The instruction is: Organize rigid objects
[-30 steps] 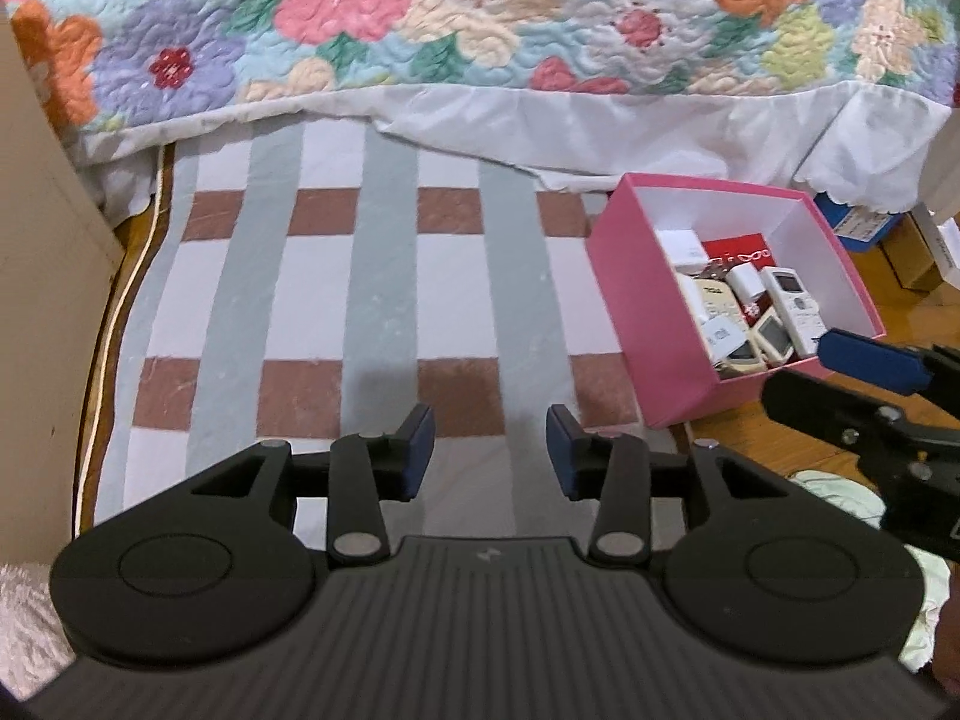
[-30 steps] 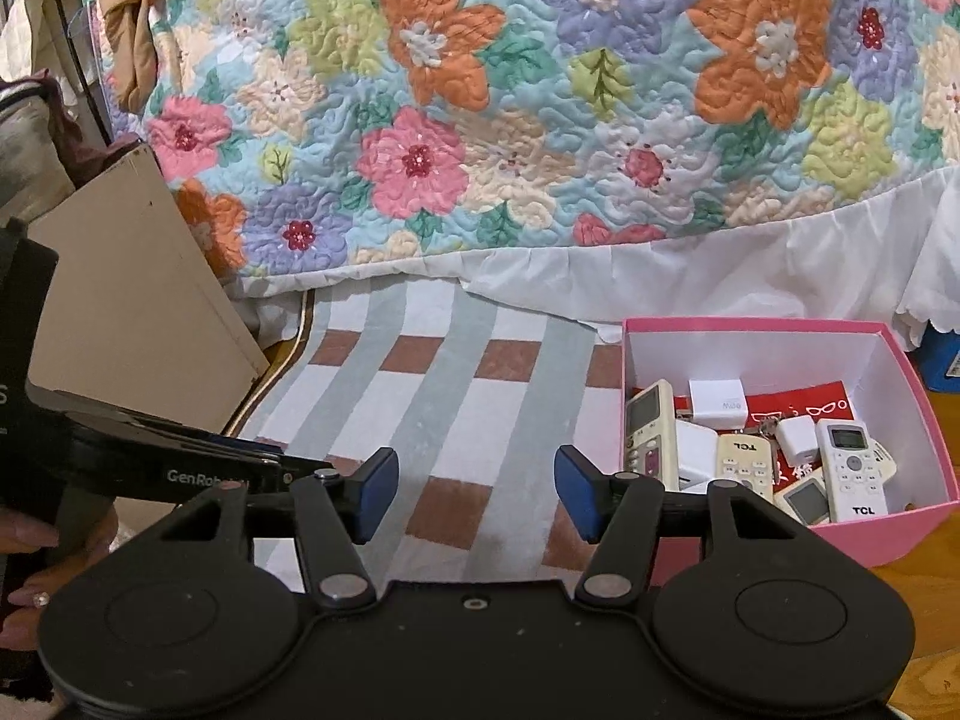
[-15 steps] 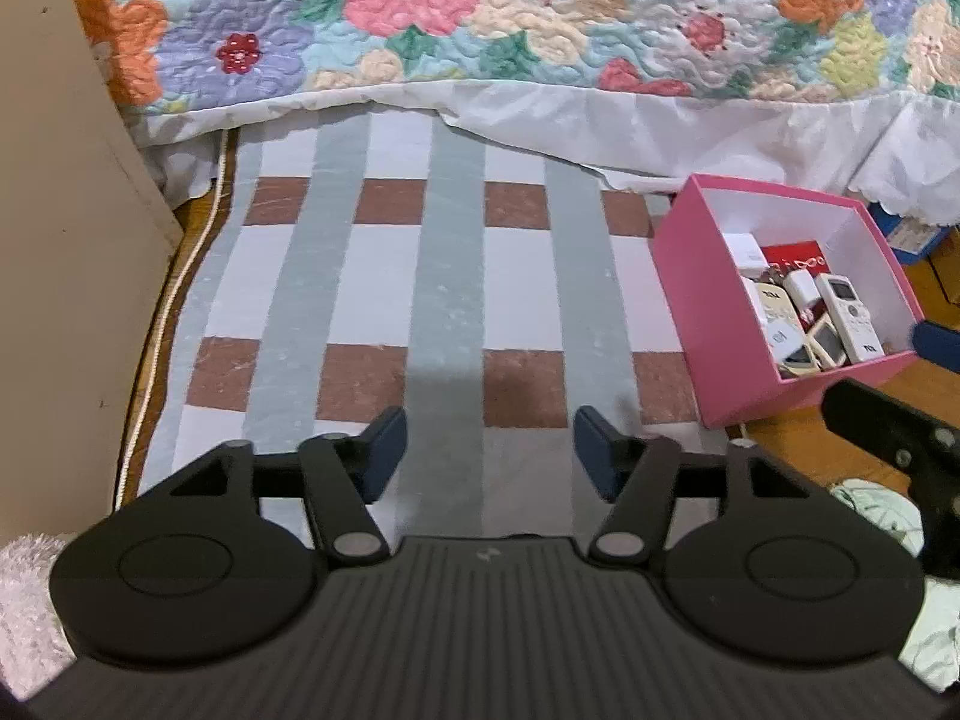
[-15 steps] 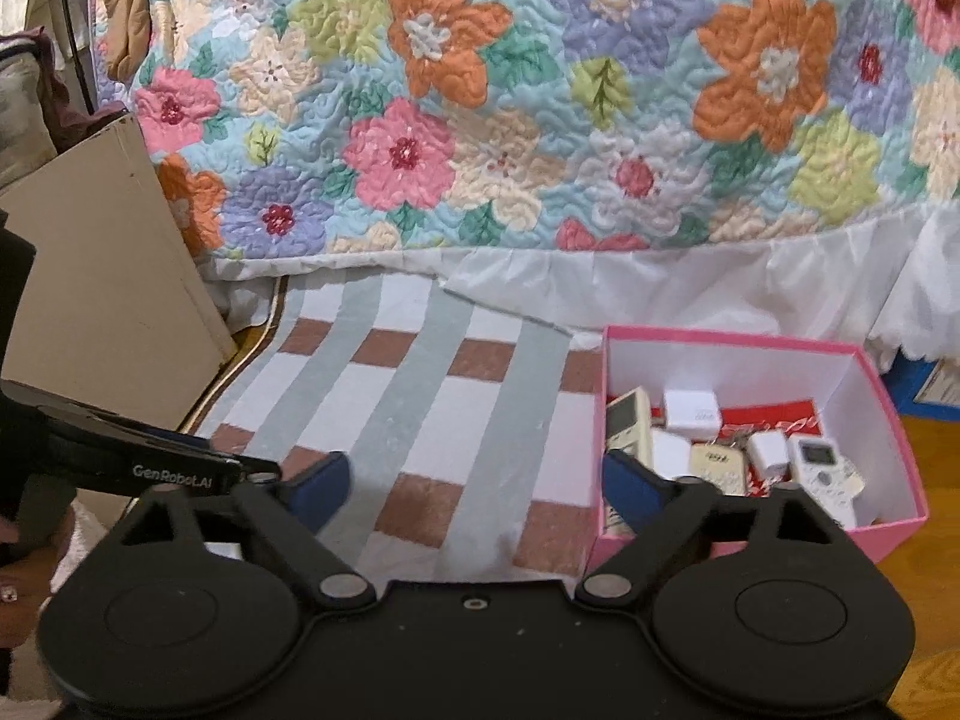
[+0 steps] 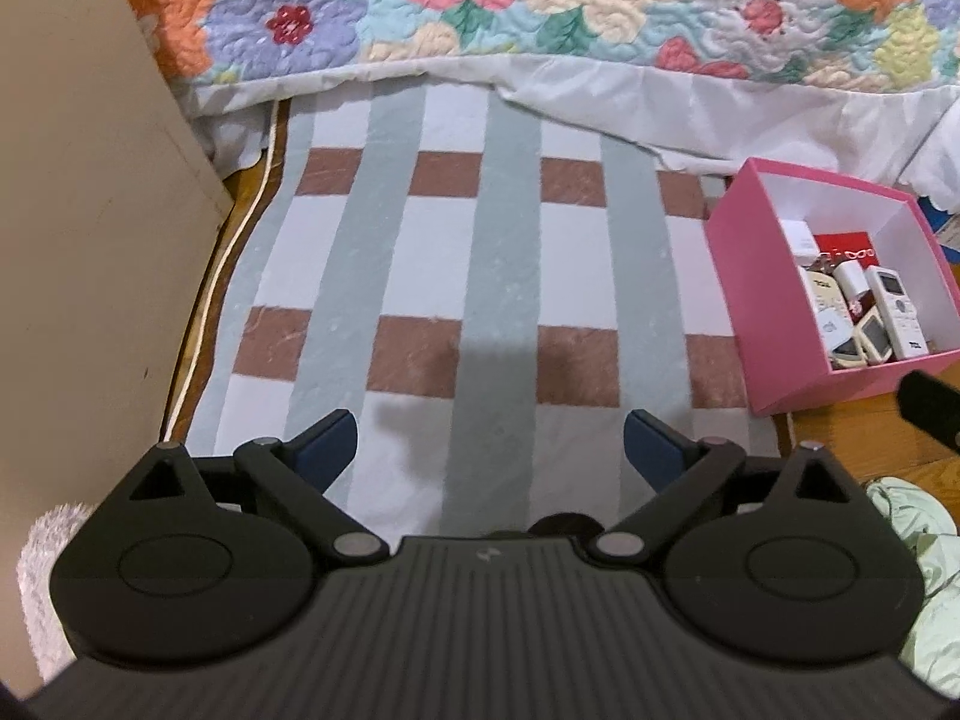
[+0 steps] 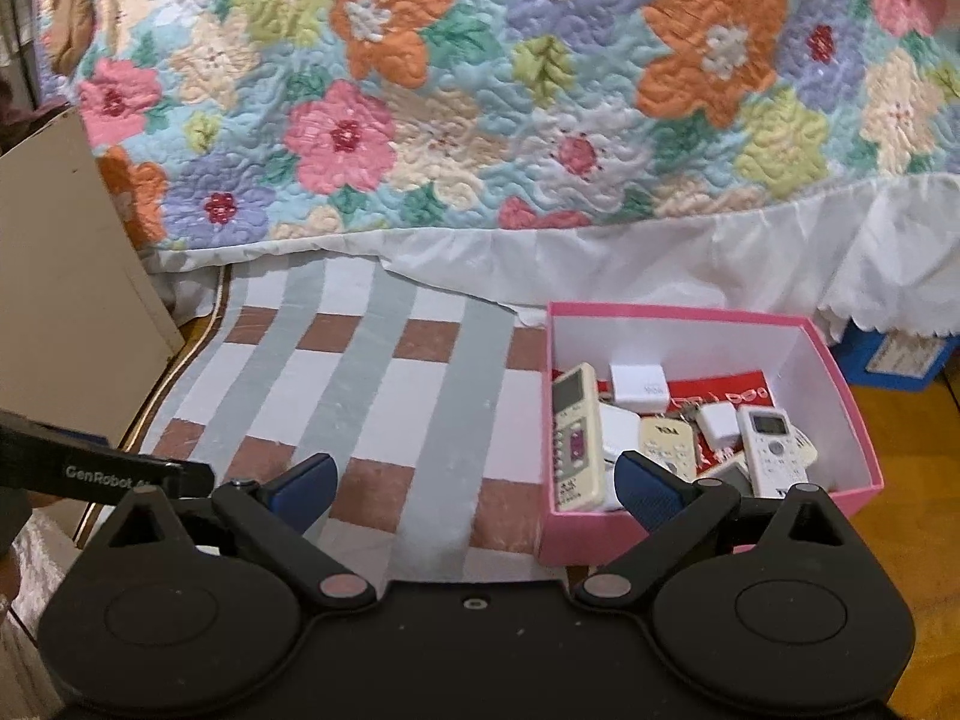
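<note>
A pink box [image 6: 840, 372] [image 5: 756, 300] stands on the floor at the right edge of a checked mat [image 5: 492, 276] [image 6: 384, 396]. It holds several remote controls [image 6: 575, 438] [image 5: 897, 312], white adapters [image 6: 639, 387] and a red card. My left gripper [image 5: 491, 450] hangs over the mat's near end, its jaws opening wide with nothing between them. My right gripper [image 6: 474, 489] stands open and empty just left of the box, its right fingertip [image 6: 648, 489] in front of the box's near wall.
A bed with a flowered quilt [image 6: 510, 90] and white skirt [image 6: 660, 258] runs along the back. A beige panel [image 5: 78, 240] stands at the left. Pale green cloth [image 5: 918, 540] lies on the wooden floor at the right. A blue box [image 6: 900, 354] sits under the bed skirt.
Both grippers' jaws have spread from partly closed to wide. Both views have tilted a little, so the mat and box sit differently in frame.
</note>
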The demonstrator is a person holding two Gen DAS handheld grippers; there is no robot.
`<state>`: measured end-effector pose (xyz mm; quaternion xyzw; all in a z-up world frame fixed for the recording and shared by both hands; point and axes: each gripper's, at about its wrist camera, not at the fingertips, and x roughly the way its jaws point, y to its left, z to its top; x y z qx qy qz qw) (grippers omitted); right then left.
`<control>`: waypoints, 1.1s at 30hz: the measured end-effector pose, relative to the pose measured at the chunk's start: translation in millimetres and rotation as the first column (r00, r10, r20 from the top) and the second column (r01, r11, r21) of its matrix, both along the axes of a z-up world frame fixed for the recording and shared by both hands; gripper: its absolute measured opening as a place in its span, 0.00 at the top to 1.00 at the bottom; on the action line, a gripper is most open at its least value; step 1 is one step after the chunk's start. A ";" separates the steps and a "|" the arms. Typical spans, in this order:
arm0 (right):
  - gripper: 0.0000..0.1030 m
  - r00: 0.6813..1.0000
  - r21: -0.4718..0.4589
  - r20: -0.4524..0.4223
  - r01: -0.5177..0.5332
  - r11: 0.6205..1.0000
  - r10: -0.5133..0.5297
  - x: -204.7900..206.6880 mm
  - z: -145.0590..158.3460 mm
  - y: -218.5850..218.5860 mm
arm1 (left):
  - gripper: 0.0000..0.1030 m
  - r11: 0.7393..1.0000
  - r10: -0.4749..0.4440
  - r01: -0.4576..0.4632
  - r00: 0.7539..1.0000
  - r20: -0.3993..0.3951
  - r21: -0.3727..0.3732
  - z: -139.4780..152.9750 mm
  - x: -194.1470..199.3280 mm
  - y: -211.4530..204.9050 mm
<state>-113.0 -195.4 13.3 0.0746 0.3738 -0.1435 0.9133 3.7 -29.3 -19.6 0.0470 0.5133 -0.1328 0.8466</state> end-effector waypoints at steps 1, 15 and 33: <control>0.02 1.000 0.001 -0.006 0.009 1.000 -0.009 -0.7 0.1 -0.2 | 0.06 1.000 0.005 -0.005 1.000 -0.010 0.005 -0.3 0.5 0.6; 0.02 0.997 0.002 -0.075 0.034 0.999 -0.033 2.2 -0.8 -1.9 | 0.06 0.998 0.004 -0.003 1.000 -0.023 0.056 6.8 -0.6 4.2; 0.02 0.993 -0.010 -0.110 0.044 0.999 -0.045 6.4 -8.8 -3.3 | 0.06 0.996 0.014 -0.011 0.999 -0.042 0.087 1.4 2.6 7.3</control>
